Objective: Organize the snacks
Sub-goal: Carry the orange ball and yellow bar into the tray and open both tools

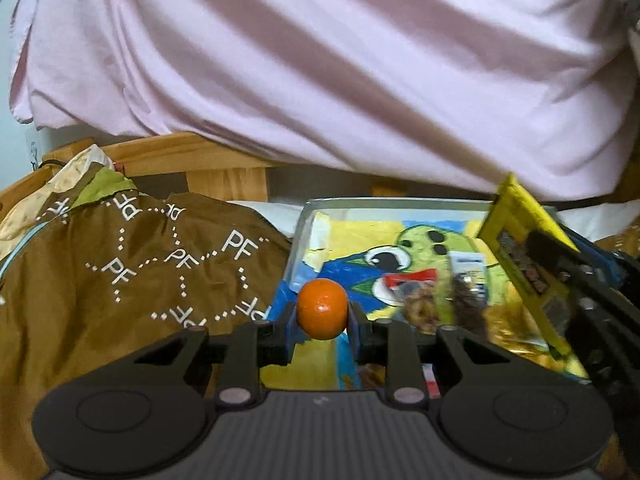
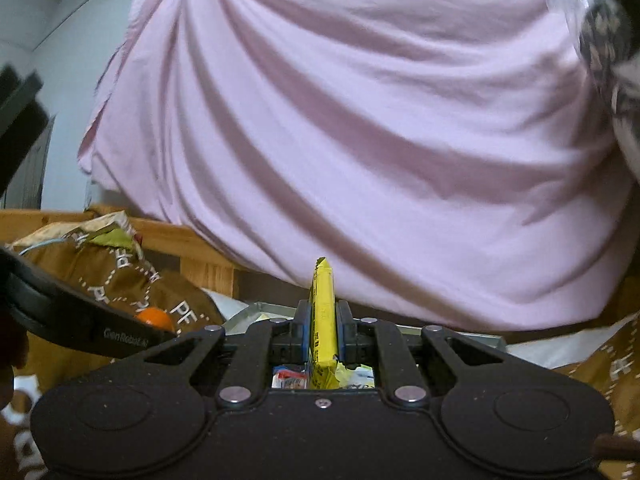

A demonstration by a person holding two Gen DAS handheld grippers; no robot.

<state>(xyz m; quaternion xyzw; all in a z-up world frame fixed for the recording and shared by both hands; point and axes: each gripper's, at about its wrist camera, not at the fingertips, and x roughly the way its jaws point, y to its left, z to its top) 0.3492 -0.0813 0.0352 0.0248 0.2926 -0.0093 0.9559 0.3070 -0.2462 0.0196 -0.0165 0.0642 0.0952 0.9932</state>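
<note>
A person's pink shirt (image 1: 320, 72) fills the far side of both views, close behind the far rim of the grey tray (image 1: 396, 201), so little open room shows beyond that edge. To the tray's left a brown bag (image 1: 132, 276) printed "PF" crowds right up to its left wall, with a wooden frame (image 1: 224, 168) behind the bag.

The left gripper (image 1: 322, 314) has its 2 jaws closed on a small orange ball-shaped snack (image 1: 322, 308), held between the blue pads above the tray's near-left corner. The right gripper (image 2: 323, 332) has its 2 jaws pinched almost together on a flat yellow packet (image 2: 322, 316), which stands on edge between the pads and sticks up past the fingertips; in the left wrist view that packet (image 1: 520, 248) is tilted over the tray's right side.

The tray holds a large yellow and blue cartoon-printed bag (image 1: 360, 240) lying flat, with several small wrapped snacks (image 1: 440, 304) on it toward the right, too blurred to name.
</note>
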